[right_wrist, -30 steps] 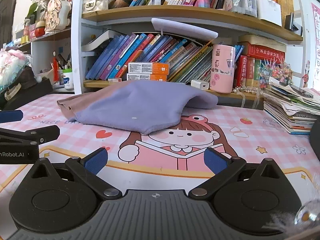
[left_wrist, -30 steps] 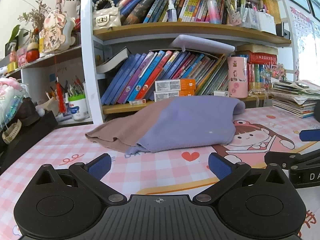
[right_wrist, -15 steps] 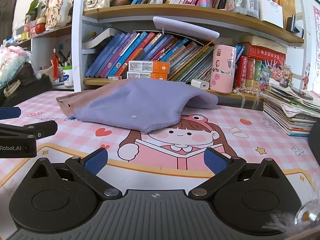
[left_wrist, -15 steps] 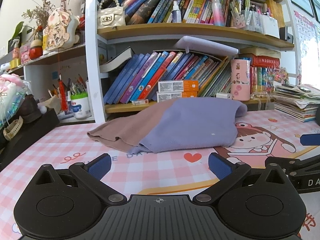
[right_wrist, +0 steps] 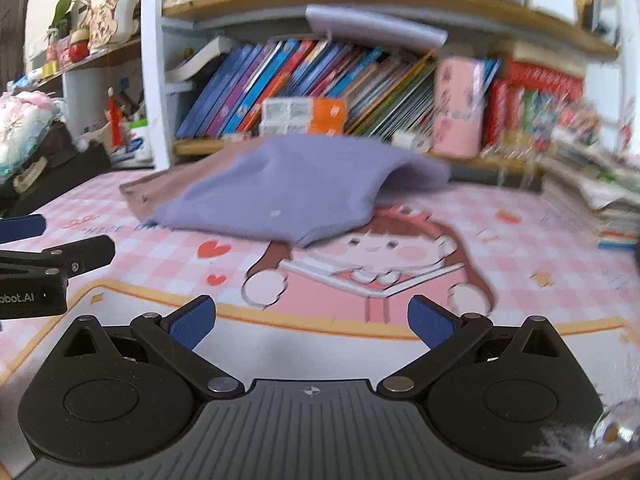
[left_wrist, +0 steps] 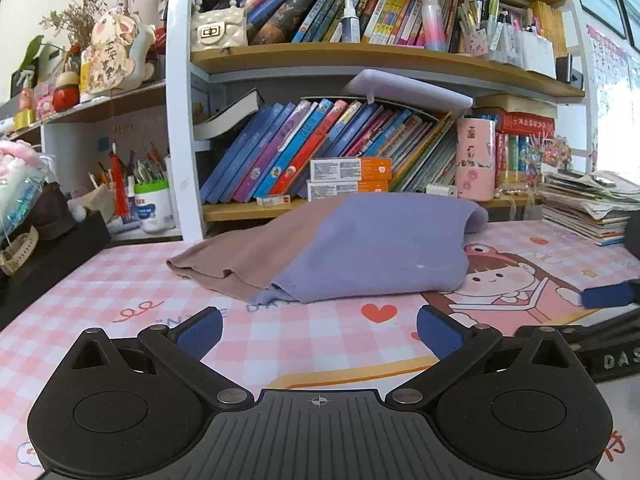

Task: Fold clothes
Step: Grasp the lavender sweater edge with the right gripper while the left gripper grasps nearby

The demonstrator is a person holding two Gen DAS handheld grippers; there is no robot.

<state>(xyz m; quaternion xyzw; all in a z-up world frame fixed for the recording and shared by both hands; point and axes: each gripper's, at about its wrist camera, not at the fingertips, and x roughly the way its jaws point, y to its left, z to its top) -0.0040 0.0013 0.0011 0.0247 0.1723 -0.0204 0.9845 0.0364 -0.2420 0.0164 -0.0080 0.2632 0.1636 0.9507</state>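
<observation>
A folded garment, lilac on the right and dusty pink on the left, lies on the pink checked desk mat in front of the bookshelf. It also shows in the right wrist view, blurred. My left gripper is open and empty, a short way in front of the garment. My right gripper is open and empty, also short of the garment. Each gripper shows at the edge of the other's view, the right one and the left one.
A bookshelf full of books stands right behind the garment. A pink cup stands on its low shelf. A stack of papers and books lies at the right. A black box with clutter sits at the left.
Both grippers have moved a little nearer to the garment and stay open. The right wrist view is now blurred by motion. The garment has not moved.
</observation>
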